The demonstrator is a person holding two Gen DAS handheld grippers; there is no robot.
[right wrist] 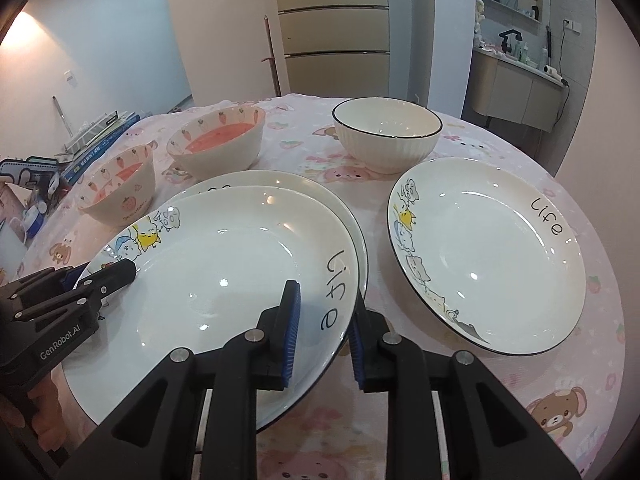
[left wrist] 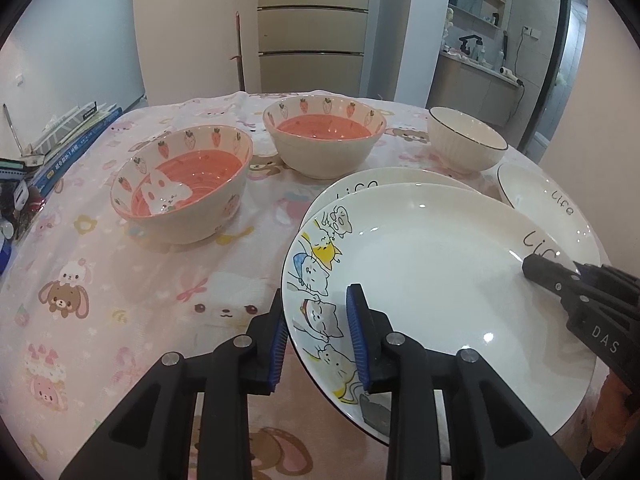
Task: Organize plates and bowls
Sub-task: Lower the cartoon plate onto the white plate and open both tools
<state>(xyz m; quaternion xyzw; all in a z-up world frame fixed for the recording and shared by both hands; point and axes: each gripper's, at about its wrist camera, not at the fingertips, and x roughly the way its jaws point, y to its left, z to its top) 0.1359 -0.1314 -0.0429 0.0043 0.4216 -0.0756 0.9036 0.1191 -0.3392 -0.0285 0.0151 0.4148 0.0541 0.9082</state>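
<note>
To the left of the left claw (left wrist: 318, 336) and beyond it, two strawberry bowls (left wrist: 182, 186) sat on the worktop (left wrist: 100, 300). That claw straddled the cat-painted rim of the top plate (left wrist: 432, 280), its pads not visibly pressing. The plate lay on a second plate (right wrist: 304, 184), slightly off-centre. The right claw (right wrist: 324, 332) straddled the opposite rim by the word "life", gaps showing beside its pads too. Beyond it stood a white bowl (right wrist: 386, 136); to its right lay a third plate (right wrist: 488, 256). The glazed plate looked stiff, slick, fairly heavy and breakable, so I judged the rim, taken on both sides at once, the only sound hold.
</note>
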